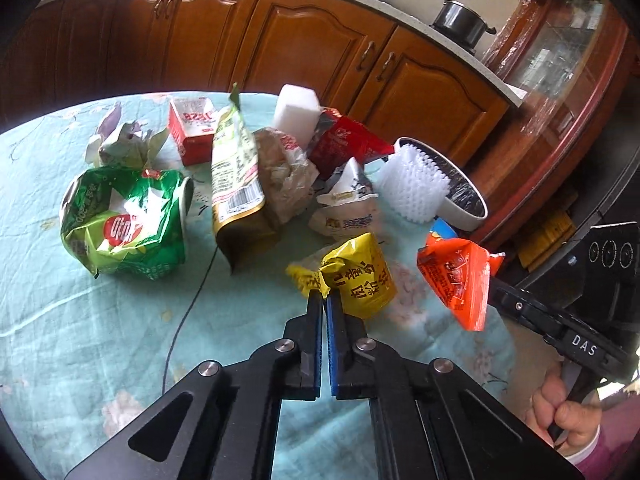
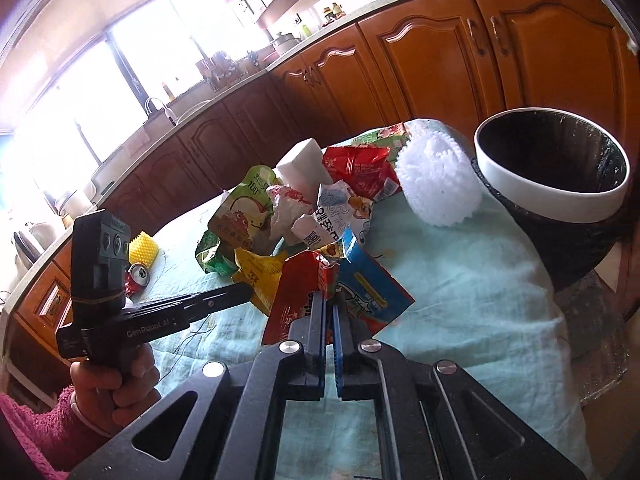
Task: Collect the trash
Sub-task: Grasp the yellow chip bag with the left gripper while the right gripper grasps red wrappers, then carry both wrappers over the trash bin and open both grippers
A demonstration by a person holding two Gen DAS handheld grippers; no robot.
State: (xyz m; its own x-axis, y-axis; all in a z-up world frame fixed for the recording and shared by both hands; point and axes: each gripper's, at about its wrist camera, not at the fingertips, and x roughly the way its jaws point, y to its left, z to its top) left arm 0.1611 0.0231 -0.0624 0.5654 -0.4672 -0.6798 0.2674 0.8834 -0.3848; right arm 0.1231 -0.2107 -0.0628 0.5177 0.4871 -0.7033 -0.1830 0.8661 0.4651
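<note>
My left gripper (image 1: 324,294) is shut on a yellow wrapper (image 1: 358,276) and holds it just above the teal tablecloth (image 1: 120,340). My right gripper (image 2: 328,300) is shut on an orange-red and blue wrapper (image 2: 298,296), which also shows in the left wrist view (image 1: 456,276), lifted above the cloth. The white-rimmed trash bin (image 2: 552,196) with a black liner stands at the table's right edge; it also shows in the left wrist view (image 1: 464,200). More trash lies in a pile: a green chip bag (image 1: 124,220), a gold pouch (image 1: 236,184), a red wrapper (image 1: 344,144).
A white spiky foam net (image 2: 436,184) lies beside the bin. A white block (image 1: 296,114), a red carton (image 1: 190,128) and crumpled paper (image 1: 124,142) sit at the back. A crushed can (image 2: 138,276) and a yellow net (image 2: 144,248) lie far left. Wooden cabinets (image 1: 312,44) stand behind.
</note>
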